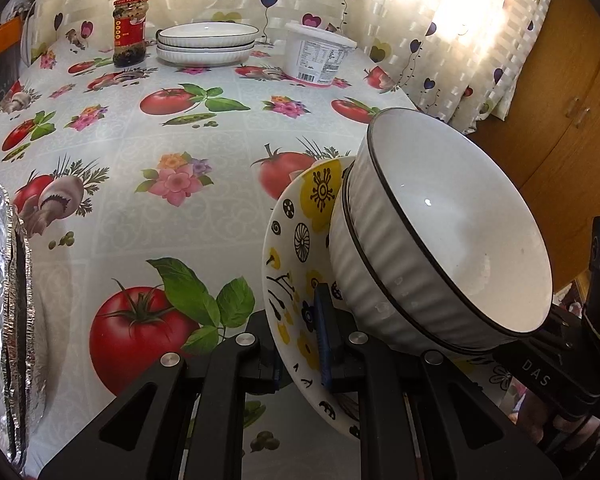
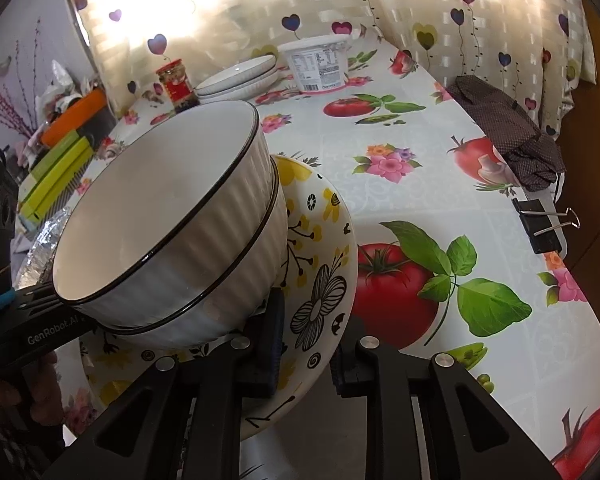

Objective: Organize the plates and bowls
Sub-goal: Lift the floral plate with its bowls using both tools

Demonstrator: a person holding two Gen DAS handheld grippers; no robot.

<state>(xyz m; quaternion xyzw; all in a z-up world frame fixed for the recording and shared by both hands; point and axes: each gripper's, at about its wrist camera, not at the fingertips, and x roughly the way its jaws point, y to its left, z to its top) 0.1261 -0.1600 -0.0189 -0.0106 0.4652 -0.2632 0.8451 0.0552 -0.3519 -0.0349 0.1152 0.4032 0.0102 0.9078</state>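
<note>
Left wrist view: the left gripper (image 1: 300, 354) is clamped on the near rim of the patterned plate (image 1: 296, 216), which carries two nested white bowls (image 1: 452, 236) just right of its fingers. Far ahead sit stacked white plates (image 1: 207, 42).

Right wrist view: the right gripper (image 2: 306, 354) is clamped on the same plate's (image 2: 320, 264) opposite rim, the bowls (image 2: 168, 220) just left of it.

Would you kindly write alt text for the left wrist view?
The left gripper clamps the rim of a patterned plate carrying two nested white bowls, above a tomato-print tablecloth; stacked white plates sit behind.
</note>
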